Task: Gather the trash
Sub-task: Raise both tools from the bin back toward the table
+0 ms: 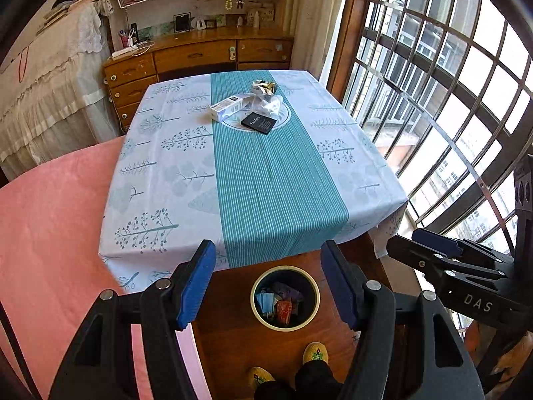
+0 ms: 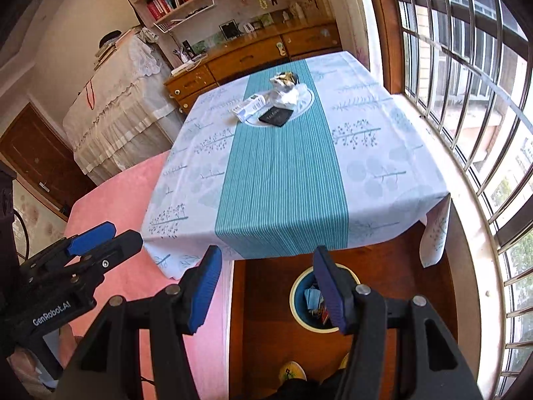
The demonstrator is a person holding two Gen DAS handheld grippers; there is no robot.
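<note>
Hovering above the near edge of the table, two grippers are in view, each with two blue-padded fingers. The left gripper has its jaws spread apart with nothing between them. The right gripper likewise stands released and empty; in the left wrist view it appears at the right edge, beside the left one and apart from it.

One table carries one cloth with a teal striped band down its middle and pale tree-printed panels on either side. Four pieces of trash lie grouped toward the far end of that band:
1. One white carton, lying on its side, at the left of the group.
2. One flat black packet, nearest the grippers, just beside the carton.
3. One clear crumpled plastic wrapper, behind the black packet.
4. One crumpled printed wrapper, farthest away.
Whether these pieces touch one another cannot be told for all pairs; carton and clear wrapper appear to meet.

One round bin with a pale rim stands on the wooden floor below the near table edge, seen between the fingers of the left gripper. It already contains several pieces, among them blue, red and purple items; an exact count cannot be made.

Two slippered feet of the person stand on the floor, near the bin. One pink covered surface lies to the left of the table.
</note>
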